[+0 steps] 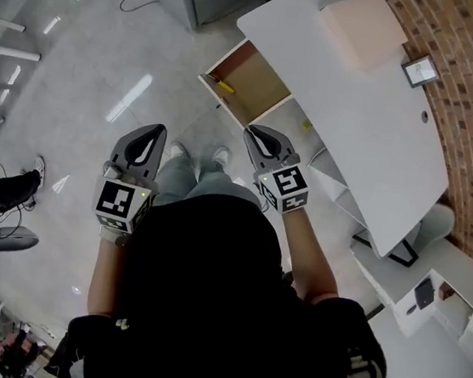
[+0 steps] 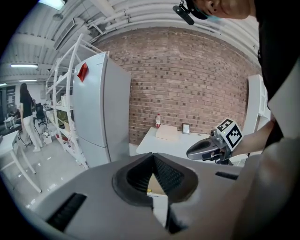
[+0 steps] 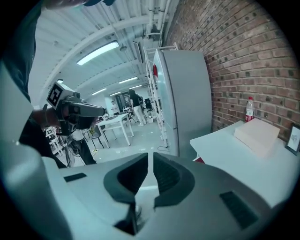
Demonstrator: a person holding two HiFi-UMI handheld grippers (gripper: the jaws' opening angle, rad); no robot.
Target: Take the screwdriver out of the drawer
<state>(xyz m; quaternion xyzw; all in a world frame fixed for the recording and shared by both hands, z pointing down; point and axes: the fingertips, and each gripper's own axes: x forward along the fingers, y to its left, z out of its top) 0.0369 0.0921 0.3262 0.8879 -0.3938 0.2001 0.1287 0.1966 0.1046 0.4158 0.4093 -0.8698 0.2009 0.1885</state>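
An open wooden drawer (image 1: 254, 82) juts from the left end of the white desk (image 1: 355, 130). A yellow-handled screwdriver (image 1: 223, 86) lies at the drawer's left edge. Both grippers hang in the air short of the drawer, with nothing held. My left gripper (image 1: 156, 130) is farther left, over the floor, and its tips (image 2: 153, 154) meet, so it is shut. My right gripper (image 1: 252, 130) is nearer the drawer, just below its front. A thin slit shows between the right gripper's tips (image 3: 149, 154), with nothing in it. Beyond the left jaws, a bit of the drawer (image 2: 155, 183) shows.
On the desk lie a pale flat box (image 1: 363, 28) and a small framed picture (image 1: 420, 71). A grey fridge (image 2: 101, 108) stands left of the desk, beside white shelving. My shoes (image 1: 198, 153) are on the glossy floor below the drawer. White cabinets (image 1: 444, 312) stand at the lower right.
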